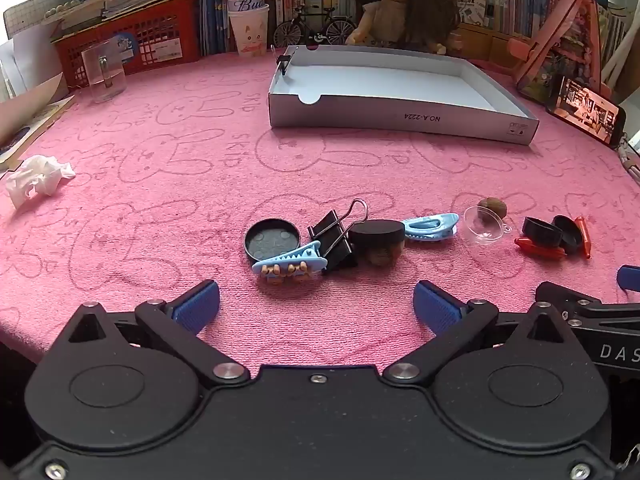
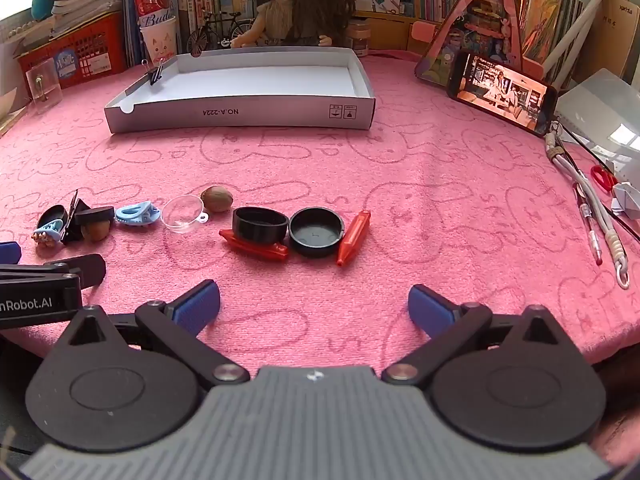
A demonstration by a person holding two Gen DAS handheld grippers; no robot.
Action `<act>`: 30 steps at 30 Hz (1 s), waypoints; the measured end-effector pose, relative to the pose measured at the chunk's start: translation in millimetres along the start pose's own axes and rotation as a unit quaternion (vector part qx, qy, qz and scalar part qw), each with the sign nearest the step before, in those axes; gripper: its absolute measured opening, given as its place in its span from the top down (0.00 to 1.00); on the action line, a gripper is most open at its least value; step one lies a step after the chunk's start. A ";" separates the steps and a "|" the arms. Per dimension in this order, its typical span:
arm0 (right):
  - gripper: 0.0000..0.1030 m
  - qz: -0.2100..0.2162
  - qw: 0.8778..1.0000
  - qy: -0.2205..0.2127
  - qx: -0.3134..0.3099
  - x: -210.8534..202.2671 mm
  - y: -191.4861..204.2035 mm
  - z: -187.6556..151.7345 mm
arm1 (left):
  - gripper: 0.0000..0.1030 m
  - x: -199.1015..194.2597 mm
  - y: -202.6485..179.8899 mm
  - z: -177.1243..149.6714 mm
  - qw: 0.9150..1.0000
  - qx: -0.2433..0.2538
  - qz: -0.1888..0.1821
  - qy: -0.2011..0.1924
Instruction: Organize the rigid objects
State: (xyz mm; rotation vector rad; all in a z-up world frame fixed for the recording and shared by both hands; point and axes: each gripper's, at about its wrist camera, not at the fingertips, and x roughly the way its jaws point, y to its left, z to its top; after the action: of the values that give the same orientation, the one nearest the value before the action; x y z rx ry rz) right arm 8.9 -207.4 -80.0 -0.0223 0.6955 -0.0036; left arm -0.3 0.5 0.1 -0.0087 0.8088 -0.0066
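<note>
Small objects lie in a row on the pink towel. In the left wrist view: a black lid (image 1: 272, 239), a blue hair clip (image 1: 290, 263), a black binder clip (image 1: 334, 236), a black cap (image 1: 377, 232) resting on a nut, a second blue clip (image 1: 431, 227), a clear half-dome (image 1: 483, 225) and a walnut (image 1: 493, 207). The right wrist view shows a black ring cap (image 2: 259, 224) on a red piece (image 2: 256, 246), a black lid (image 2: 316, 231) and a red crayon-like piece (image 2: 353, 237). My left gripper (image 1: 316, 306) and right gripper (image 2: 314, 305) are open, short of the row. A white box tray (image 2: 240, 114) stands beyond.
A small binder clip (image 2: 155, 74) is clipped to the tray's left wall. A doll (image 2: 298, 4), books, a red basket (image 1: 160, 40), a paper cup (image 1: 249, 28) and a clear cup (image 1: 105, 70) line the back. A phone (image 2: 502, 92), pens and cords lie at right; crumpled tissue (image 1: 38, 180) at left.
</note>
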 end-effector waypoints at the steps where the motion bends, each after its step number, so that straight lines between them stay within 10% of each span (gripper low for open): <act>1: 0.00 0.001 1.000 0.000 0.000 0.0 0.0 -0.1 | 0.00 -0.2 0.4 -0.3 1.000 0.000 0.000 -0.001; 30: 0.00 0.000 1.000 -0.003 0.000 -1.7 0.5 -1.3 | 0.00 -1.8 1.2 -1.7 1.000 0.004 0.008 -0.001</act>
State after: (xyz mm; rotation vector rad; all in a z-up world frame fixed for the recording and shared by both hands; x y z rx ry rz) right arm 6.8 -207.0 -79.9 -0.0222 0.6889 -0.0038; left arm -2.8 1.7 0.2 0.0062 0.8071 0.0055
